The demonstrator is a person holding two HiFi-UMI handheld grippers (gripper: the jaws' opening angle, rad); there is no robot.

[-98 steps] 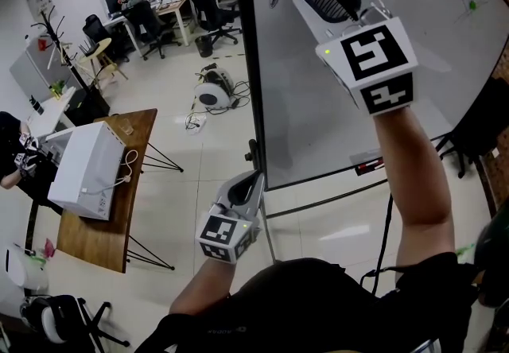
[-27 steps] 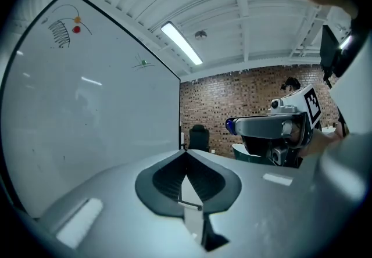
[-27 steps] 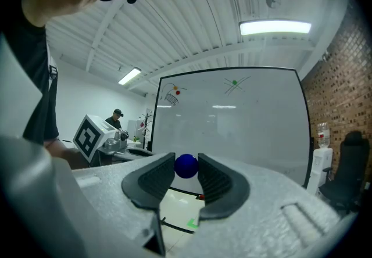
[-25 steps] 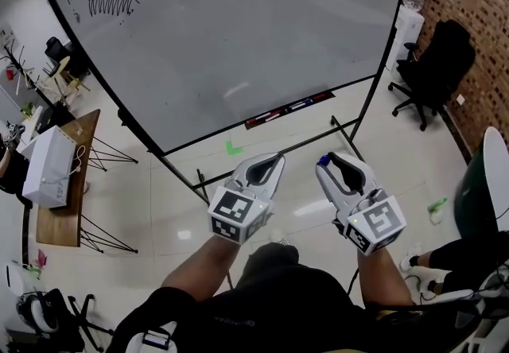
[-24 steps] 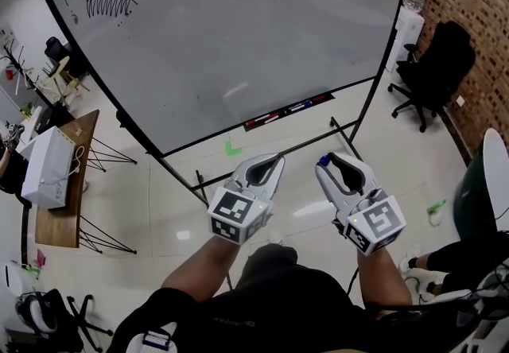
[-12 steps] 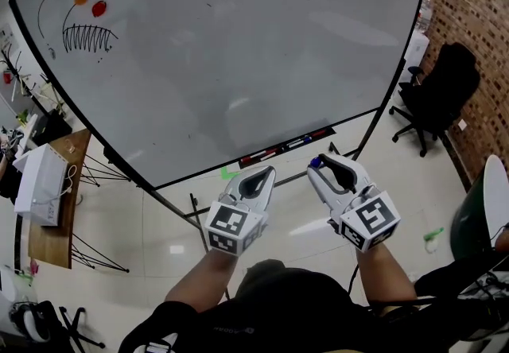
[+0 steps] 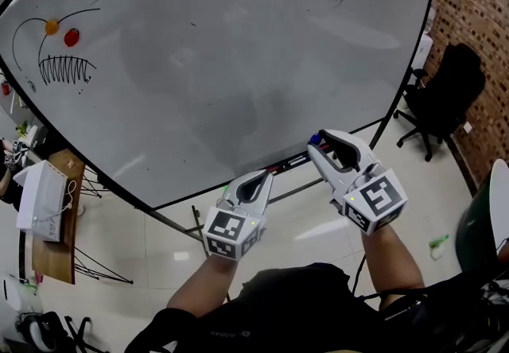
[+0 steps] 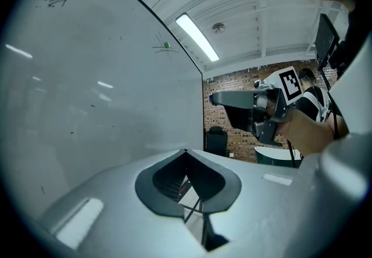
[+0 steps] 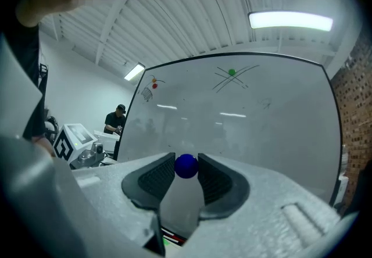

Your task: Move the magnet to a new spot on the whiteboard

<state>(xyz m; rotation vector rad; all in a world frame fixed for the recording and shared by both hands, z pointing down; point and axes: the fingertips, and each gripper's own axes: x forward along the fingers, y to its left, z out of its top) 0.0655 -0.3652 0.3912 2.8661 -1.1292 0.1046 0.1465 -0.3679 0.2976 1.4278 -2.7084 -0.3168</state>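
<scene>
- The right gripper (image 7: 318, 141) pinches the blue magnet (image 7: 315, 138) between its jaw tips. In the right gripper view the small ball (image 9: 186, 166) sits pressed between the two ribbed pads.
- The blue magnet is off the whiteboard (image 7: 238, 65), held in the air in front of the board's lower edge, right of the middle.
- About four seconds earlier this gripper was up at the board's left end, its tips at the drawn comb-like scribble (image 7: 66, 69) beside the orange magnet (image 7: 52, 26) and the red magnet (image 7: 71, 37). Those two magnets are in the same places by the scribble.
- The left gripper (image 7: 253, 180) has its jaws pressed together at the tips, with nothing between them. It points at the board's lower edge, left of the right gripper.
- A second ago both grippers showed over the floor, clear below the board. Now their tips overlap its bottom frame, and the right one stands higher than the left.
- The board fills more of the head view than it did a second ago.
- A green magnet (image 9: 232, 72) sits on crossed lines near the board's top edge, well above the blue magnet.
- A black office chair (image 7: 445, 93) stands past the board's right end, against the brick wall (image 7: 477, 25).
</scene>
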